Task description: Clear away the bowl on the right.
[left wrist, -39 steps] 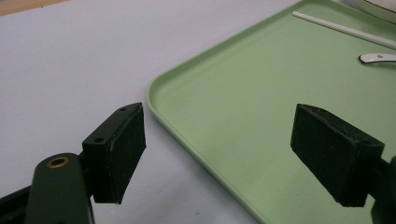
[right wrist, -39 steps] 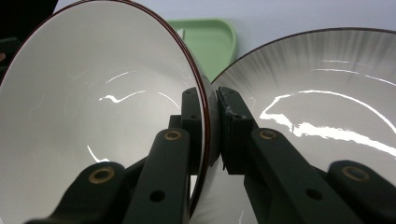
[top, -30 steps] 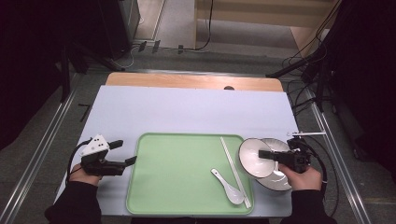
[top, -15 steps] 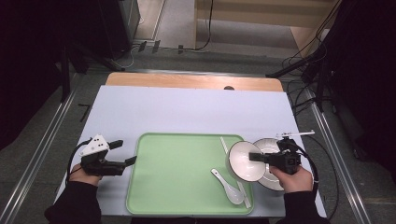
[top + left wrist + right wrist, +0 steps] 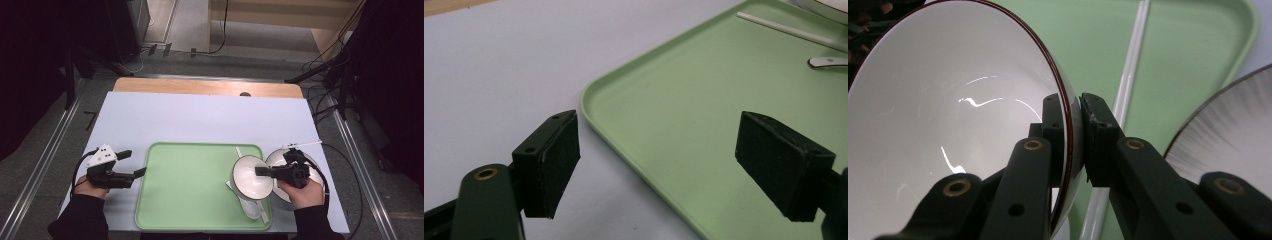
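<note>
Jaws clamped on a white bowl (image 5: 251,176)

Our right gripper (image 5: 265,171) holds its rim above the green tray (image 5: 185,195); our left gripper (image 5: 134,164) rests agape.

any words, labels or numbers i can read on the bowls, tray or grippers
None can be read: the held bowl, the second bowl, the green tray, the spoon and both grippers, left and right, carry no print, label or number.
</note>
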